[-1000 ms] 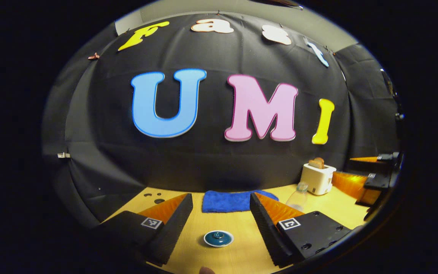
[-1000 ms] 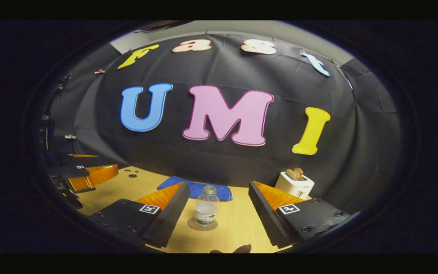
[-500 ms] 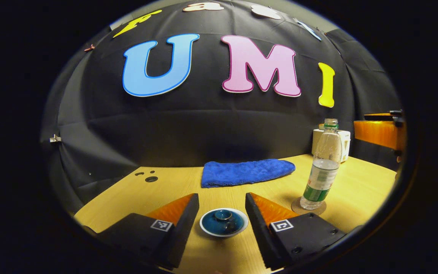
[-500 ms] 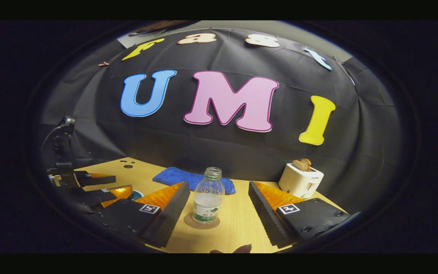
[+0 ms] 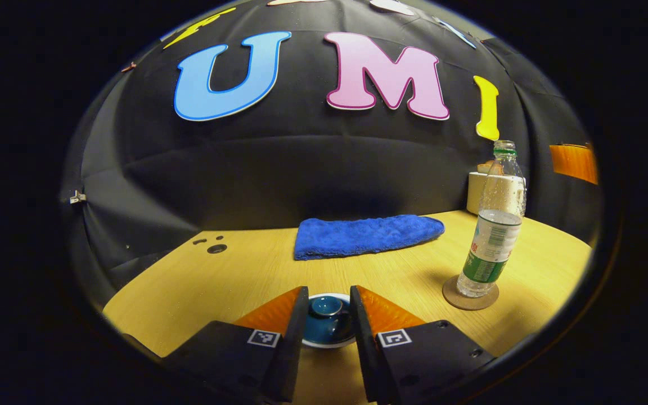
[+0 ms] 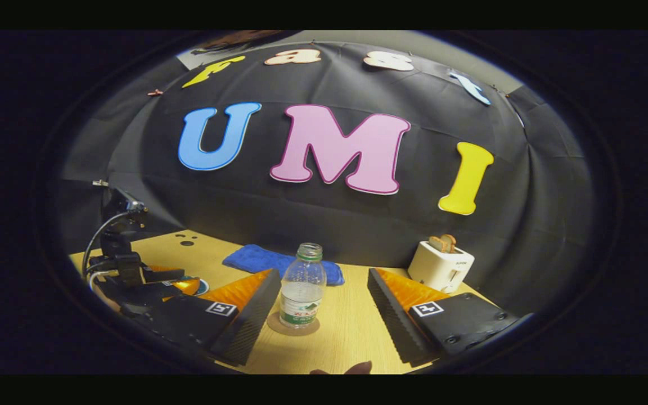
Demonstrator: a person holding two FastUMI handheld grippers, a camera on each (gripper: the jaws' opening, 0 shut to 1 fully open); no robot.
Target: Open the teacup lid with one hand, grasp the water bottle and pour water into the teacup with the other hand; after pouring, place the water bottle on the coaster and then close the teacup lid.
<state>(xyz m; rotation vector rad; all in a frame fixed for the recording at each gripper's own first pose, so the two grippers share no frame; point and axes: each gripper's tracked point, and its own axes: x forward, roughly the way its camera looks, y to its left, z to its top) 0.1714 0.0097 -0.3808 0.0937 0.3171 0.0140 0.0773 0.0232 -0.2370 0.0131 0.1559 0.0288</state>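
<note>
The right claw [image 6: 321, 320] hung wide open above the counter [image 6: 352, 337], its fingers flanking the uncapped water bottle [image 6: 301, 285] upright on its coaster [image 6: 293, 324]. At two o'clock sat a toaster [image 6: 441, 264]; at nine o'clock, the left claw [image 6: 158, 281].

Nothing legible anywhere on the tabletop things. On the water bottle [image 5: 493, 225], standing right of centre, a green-and-white label [image 5: 490, 250] with red marks and fine lines of print, too small and curved to make out; same label [image 6: 300, 313] in the right gripper view, equally unreadable. On the white toaster [image 6: 441, 264] at far right, a tiny dark mark on the front, too small to read. On the fingers of the left hand-held gripper [image 5: 328, 289], two square black-and-white coded markers [image 5: 263, 337], patterns rather than letters or numbers. Matching square markers [image 6: 221, 309] on the right hand-held gripper [image 6: 323, 273], likewise without readable characters.
</note>
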